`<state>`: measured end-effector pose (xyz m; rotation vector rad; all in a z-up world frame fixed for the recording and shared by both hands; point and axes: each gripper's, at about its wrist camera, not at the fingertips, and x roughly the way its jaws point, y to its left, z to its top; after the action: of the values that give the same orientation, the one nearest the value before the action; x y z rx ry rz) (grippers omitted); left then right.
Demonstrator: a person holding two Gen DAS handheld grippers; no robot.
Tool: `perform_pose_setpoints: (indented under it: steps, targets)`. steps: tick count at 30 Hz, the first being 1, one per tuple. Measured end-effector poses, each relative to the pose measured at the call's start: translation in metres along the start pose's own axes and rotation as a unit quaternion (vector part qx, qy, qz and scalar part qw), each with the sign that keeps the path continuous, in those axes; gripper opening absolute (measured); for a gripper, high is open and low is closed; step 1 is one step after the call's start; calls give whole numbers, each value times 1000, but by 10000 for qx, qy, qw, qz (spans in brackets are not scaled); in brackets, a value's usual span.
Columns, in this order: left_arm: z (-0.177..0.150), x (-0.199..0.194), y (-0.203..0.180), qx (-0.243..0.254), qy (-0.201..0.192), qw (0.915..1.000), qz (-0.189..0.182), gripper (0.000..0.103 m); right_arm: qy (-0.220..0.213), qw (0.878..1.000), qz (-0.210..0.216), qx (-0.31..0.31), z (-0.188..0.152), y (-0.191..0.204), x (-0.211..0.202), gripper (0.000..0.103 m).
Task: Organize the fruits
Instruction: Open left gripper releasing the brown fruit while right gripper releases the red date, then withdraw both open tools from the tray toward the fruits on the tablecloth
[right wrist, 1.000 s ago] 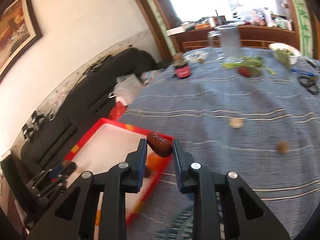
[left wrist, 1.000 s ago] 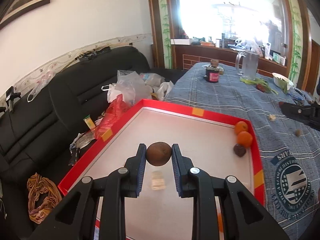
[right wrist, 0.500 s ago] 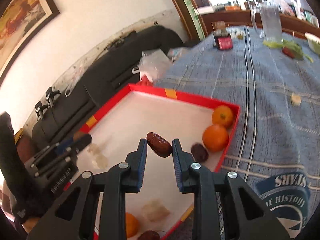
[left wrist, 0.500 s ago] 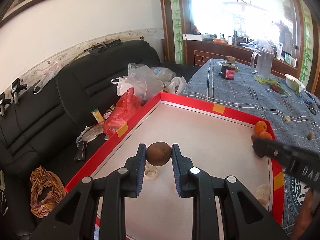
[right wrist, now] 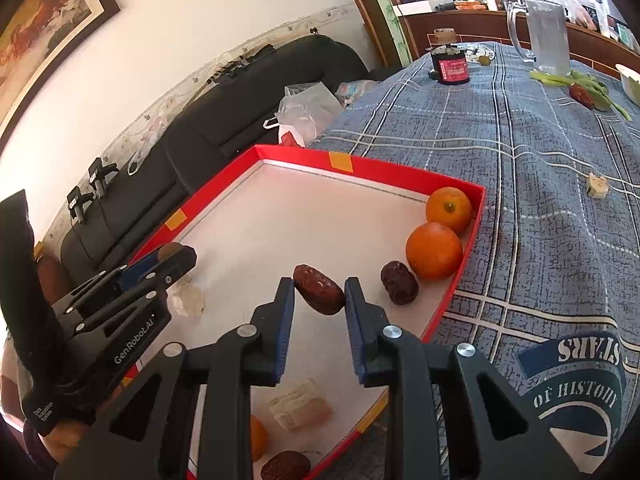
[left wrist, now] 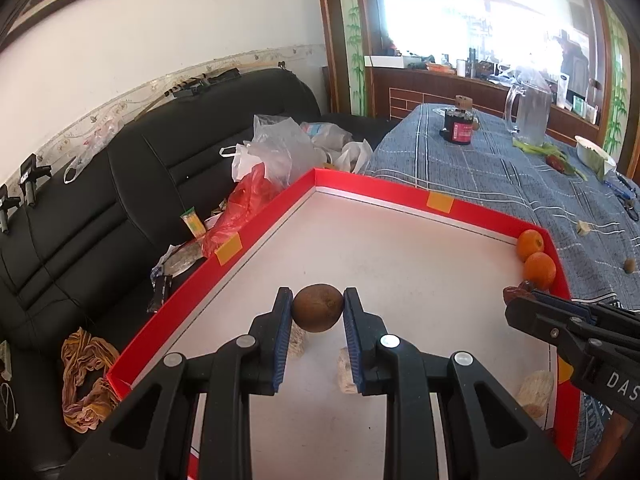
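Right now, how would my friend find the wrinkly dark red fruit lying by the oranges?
Find the red tray on the blue tablecloth. In its corner sit two oranges; the date lies beside the nearer one, small, dark and wrinkled, not gripped.

The right gripper [right wrist: 319,300] is now over the red tray [right wrist: 460,304], near its right edge. A second ago it was out over the blue tablecloth [right wrist: 540,152]. Its red date [right wrist: 319,289] now hangs close to another date [right wrist: 399,282] and two oranges [right wrist: 434,251] in the tray's far right corner. The left gripper [left wrist: 318,309] has pulled back a little toward the tray's near edge.
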<state>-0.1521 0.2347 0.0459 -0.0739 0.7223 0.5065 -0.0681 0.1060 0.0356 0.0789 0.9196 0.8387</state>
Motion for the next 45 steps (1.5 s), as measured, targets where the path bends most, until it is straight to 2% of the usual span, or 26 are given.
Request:
perform_pose_setpoints:
  steps: [23, 25, 29, 36, 39, 45]
  targets:
    - [-2, 0, -1, 55, 74, 9999, 65, 25, 100, 9998, -127, -124, -2, 4, 5, 29]
    - [-1, -1, -1, 8, 88, 10000, 37, 30, 145, 9998, -63, -84, -1, 3, 4, 30]
    - [-2, -3, 1, 5, 82, 10000, 41, 40, 45, 10000, 9, 43, 1, -1, -1, 42]
    - [0, -6, 4, -55, 42, 9999, 98, 44, -439, 9982, 16, 406, 6, -14, -19, 42]
    - [1, -8, 4, -78, 2, 9999, 122, 51, -466, 9973, -73, 572, 8, -21, -20, 42]
    - [2, -12, 1, -49, -55, 9999, 117, 57, -436, 9969, -188, 634, 10, -25, -19, 42]
